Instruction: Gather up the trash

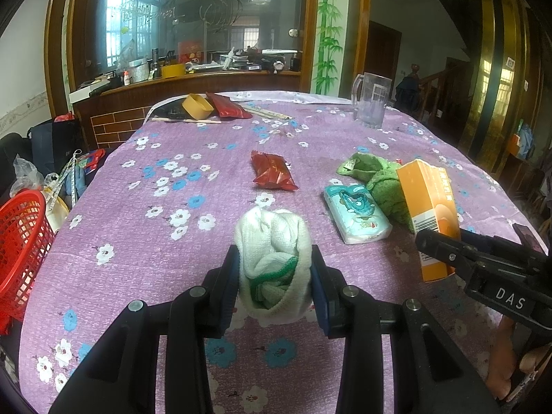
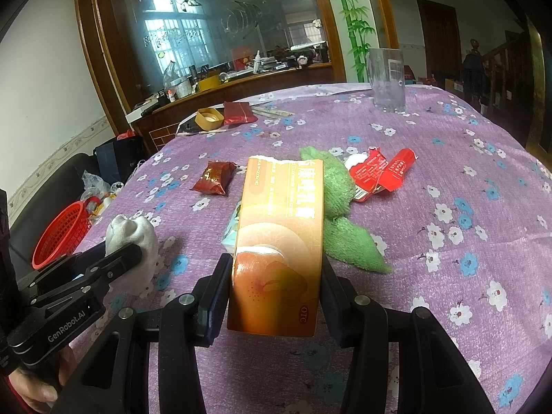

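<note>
Here, my purple floral-print tablecloth (image 1: 165, 241) spreads over the whole table, and everything else sits on it; off its left edge stands a red plastic mesh basket (image 1: 20, 241), well apart from what I hold; at the far right of the cloth stands a clear glass mug (image 1: 371, 100), upright; nearer me a crumpled green terry cloth (image 2: 339, 220) lies just beside the tall orange cardboard box (image 2: 279, 255), which my right gripper (image 2: 276, 296) pinches by both sides, its pads pressed on the lower end of the box; my left gripper (image 1: 274, 276) is clamped on a balled white knitted cloth with a green trim (image 1: 272, 258), both pads squeezing into it; a pale blue printed tissue pack (image 1: 357, 212) lies flat between the ball and the box; a dark red foil wrapper (image 1: 272, 170) rests farther out, apart from the rest; torn bright red wrappers (image 2: 379, 172) lie touching the green cloth's far side.
</note>
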The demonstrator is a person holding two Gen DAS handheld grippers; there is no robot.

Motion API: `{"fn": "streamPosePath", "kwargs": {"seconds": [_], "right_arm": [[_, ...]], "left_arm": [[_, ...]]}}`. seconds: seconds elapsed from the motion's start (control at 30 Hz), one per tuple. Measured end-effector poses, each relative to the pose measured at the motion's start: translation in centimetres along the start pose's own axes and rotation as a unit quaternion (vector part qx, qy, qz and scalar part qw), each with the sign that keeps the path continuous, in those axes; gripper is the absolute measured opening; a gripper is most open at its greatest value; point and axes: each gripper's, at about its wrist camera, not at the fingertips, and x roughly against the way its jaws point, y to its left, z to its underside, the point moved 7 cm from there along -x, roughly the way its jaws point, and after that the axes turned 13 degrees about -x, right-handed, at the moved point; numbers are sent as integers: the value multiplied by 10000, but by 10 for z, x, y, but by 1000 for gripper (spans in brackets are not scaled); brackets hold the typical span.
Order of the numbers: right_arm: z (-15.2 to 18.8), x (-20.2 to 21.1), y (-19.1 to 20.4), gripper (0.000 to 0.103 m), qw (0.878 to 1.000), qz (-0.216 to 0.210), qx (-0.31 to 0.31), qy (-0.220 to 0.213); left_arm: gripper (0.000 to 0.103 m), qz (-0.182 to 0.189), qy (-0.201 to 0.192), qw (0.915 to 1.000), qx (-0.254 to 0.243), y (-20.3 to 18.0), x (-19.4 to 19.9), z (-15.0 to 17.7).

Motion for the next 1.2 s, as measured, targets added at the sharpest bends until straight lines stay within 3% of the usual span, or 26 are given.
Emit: {"fn": "streamPosePath", "kwargs": {"seconds": [0.17,1.2], "right_arm": [[0,8,4,51,9995,180,229,-106],[17,20,77,52,9953,-528,625,509]], "left_arm": [[36,-26,60,10000,19,3,4,3],[37,-527,6,9960,727,80,46,8]]}}
